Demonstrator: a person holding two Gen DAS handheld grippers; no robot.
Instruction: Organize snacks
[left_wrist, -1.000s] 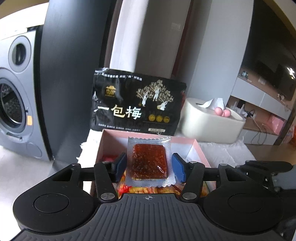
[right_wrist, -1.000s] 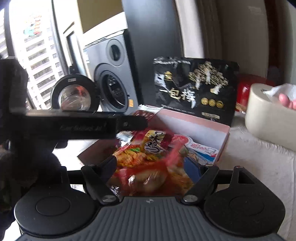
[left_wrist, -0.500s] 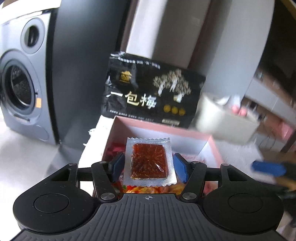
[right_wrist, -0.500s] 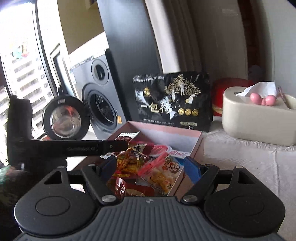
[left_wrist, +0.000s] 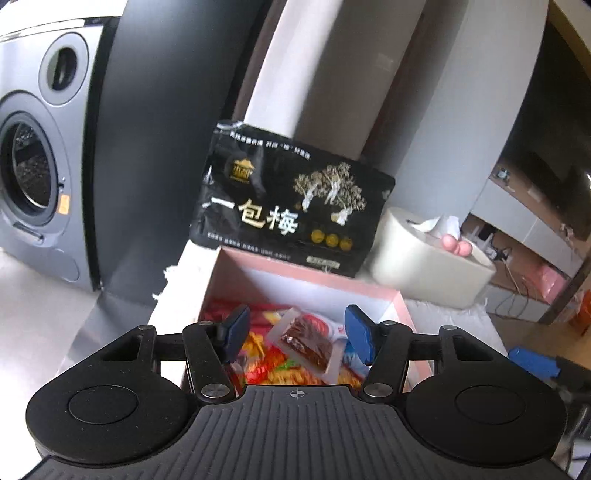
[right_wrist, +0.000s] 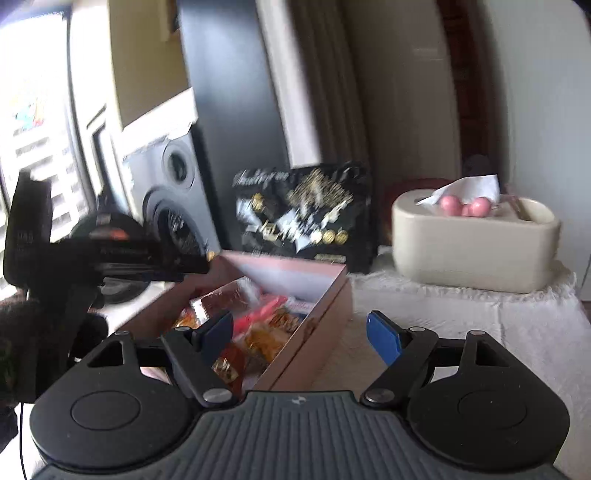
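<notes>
A pink cardboard box (left_wrist: 400, 306) holds several bright snack packets. On top of them lies a clear packet with a red-brown slab (left_wrist: 308, 343), tilted and free of any grip. My left gripper (left_wrist: 298, 334) hovers just above it, open, its blue pads (left_wrist: 236, 332) clear of the packet on both sides. In the right wrist view the same box (right_wrist: 317, 328) sits low and left, with the packet (right_wrist: 225, 295) inside. My right gripper (right_wrist: 301, 332) is open and holds nothing, its fingers straddling the box's right wall. The left gripper (right_wrist: 110, 254) shows dark at the left.
A black snack bag with gold lettering (left_wrist: 288, 210) stands upright behind the box. A cream tissue box (right_wrist: 476, 243) sits on the white cloth (right_wrist: 480, 332) to the right. A grey washing machine (left_wrist: 33, 177) and a dark panel are off to the left.
The red-brown packet left the left gripper's pads and dropped onto the snacks in the box. The right gripper swung to the right, from over the box to its right wall.
</notes>
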